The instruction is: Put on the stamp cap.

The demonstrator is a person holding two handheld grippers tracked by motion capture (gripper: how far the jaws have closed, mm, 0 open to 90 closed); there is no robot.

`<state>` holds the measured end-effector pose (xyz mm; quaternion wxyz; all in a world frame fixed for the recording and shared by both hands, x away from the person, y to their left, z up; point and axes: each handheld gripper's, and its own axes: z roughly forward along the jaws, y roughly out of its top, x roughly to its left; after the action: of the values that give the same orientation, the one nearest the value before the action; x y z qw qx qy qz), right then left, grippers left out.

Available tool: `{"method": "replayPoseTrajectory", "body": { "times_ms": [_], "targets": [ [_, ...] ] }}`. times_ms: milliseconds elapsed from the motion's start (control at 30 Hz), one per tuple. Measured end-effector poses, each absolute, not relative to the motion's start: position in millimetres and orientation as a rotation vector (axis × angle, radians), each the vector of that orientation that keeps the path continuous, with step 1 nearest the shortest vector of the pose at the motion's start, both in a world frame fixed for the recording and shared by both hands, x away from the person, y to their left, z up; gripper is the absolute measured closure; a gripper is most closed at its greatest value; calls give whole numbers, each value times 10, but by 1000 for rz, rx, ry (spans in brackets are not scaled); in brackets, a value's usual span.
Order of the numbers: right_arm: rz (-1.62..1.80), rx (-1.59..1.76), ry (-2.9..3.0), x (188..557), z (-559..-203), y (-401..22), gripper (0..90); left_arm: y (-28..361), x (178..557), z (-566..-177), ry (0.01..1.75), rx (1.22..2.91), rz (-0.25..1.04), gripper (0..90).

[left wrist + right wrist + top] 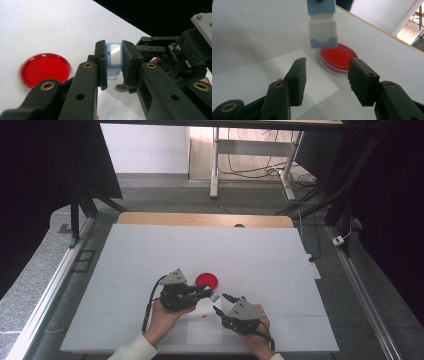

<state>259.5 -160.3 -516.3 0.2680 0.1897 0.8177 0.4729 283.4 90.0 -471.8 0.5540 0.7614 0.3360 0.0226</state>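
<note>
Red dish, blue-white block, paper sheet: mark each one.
red dish (339, 58), right gripper view, middle of its red face
blue-white block (114, 58), left gripper view, pale face between the jaws
paper sheet (249, 77), right gripper view, bare middle

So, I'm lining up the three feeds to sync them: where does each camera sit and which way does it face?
High view: above the person's side, facing forward and down on the white table; both hands and forearms show.
Left gripper view: rides the left gripper, facing along jaws shut on a blue-and-white block; the right gripper shows beyond.
Right gripper view: rides the right gripper, facing between open jaws toward the block.
Shared: all three show the red dish.
</note>
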Motion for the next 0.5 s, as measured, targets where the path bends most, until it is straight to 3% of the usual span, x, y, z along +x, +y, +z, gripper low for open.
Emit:
{"method": "replayPoseTrajectory", "body": {
  "times_ms": [500],
  "targets": [
    [1287, 666, 2230, 2725, -5125, -2032, 466, 1214, 2938, -4621, 813, 1810, 123, 757]
  ]
}}
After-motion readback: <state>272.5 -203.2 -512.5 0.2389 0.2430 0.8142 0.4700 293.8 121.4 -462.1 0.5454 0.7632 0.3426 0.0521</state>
